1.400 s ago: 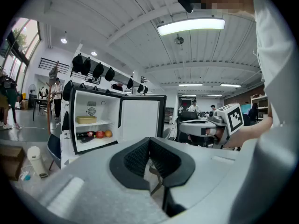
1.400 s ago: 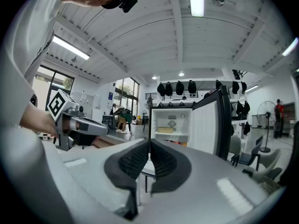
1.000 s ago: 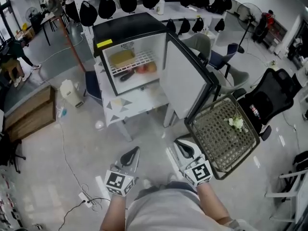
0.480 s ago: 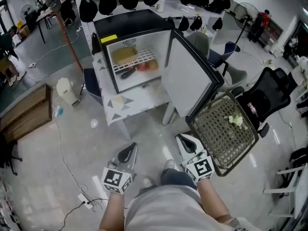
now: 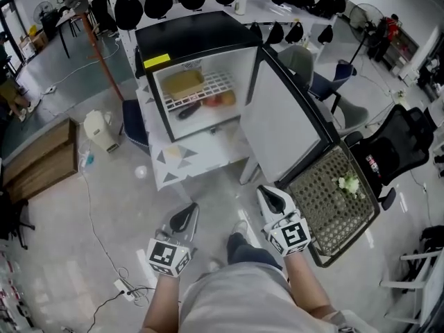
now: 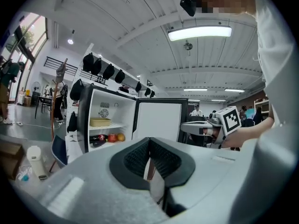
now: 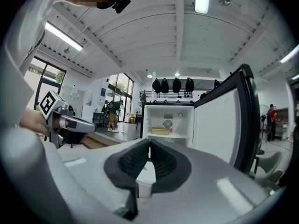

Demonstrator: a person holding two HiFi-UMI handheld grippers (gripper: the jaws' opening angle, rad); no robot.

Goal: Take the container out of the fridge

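Jaws on the left gripper (image 5: 185,217) and right gripper (image 5: 275,201) are shut tight, holding nothing. If they don't open, they could push the container (image 5: 183,84) deeper into the fridge (image 5: 198,37).

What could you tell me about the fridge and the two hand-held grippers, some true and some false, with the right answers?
1. The fridge has its door open. True.
2. A yellow container sits on the upper shelf inside. True.
3. The left hand-held gripper is holding the container. False: its jaws are shut on nothing, and it is out in front of the fridge, apart from it.
4. The container is the only thing in the fridge. False: fruit and a dark thing lie below the shelf.
5. The right hand-held gripper has its jaws wide apart. False: they are together and empty.
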